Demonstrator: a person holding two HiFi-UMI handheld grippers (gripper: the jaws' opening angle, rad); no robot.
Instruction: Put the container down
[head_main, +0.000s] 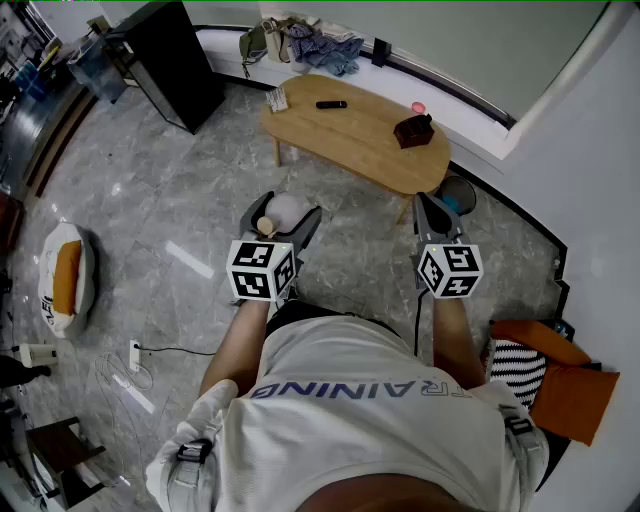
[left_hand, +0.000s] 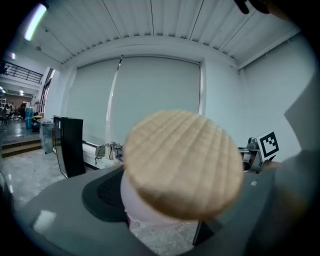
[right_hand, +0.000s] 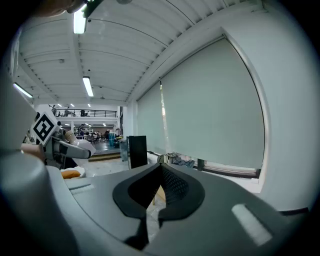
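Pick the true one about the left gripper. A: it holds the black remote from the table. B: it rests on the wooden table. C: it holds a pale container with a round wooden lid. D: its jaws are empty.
C: the left gripper has its jaws on either side of the pale container, whose wooden lid fills the left gripper view.

Light wooden desk (head_main: 350, 140) standing on a grey marbled floor (head_main: 150, 200), bearing a black remote (head_main: 331, 104), a small patterned pack (head_main: 277, 99) near its left end, a pink object (head_main: 418, 107) and a dark box (head_main: 413, 131); a white-and-orange cushion (head_main: 62, 277) lies on the floor.
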